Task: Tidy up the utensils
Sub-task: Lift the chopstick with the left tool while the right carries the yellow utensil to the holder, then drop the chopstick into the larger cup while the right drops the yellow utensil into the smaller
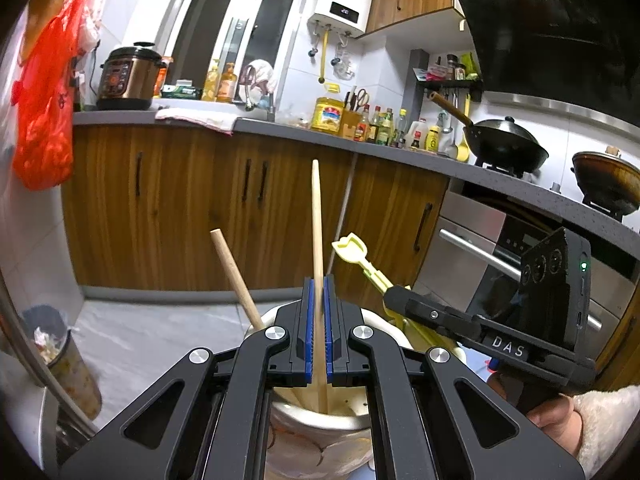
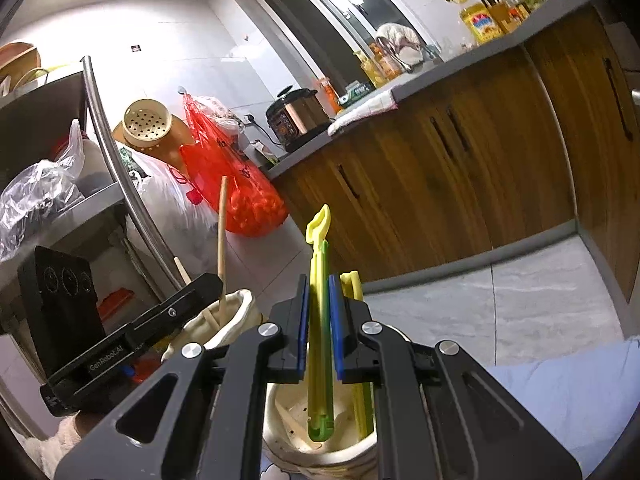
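Left wrist view: left gripper (image 1: 319,320) pinches a wooden chopstick (image 1: 317,220) standing near upright, its lower end already inside the cream ceramic holder (image 1: 320,420) directly beneath; a wooden dowel handle (image 1: 236,276) leans just left. Right wrist view: right gripper (image 2: 320,320) clamps yellow-green plastic utensils (image 2: 319,280), long axis vertical, tips in a second white holder (image 2: 280,432) straight below. Each arm serves its own holder.

Wooden stick (image 1: 318,240) lower end hidden inside holder (image 1: 320,420); holder base cut off.
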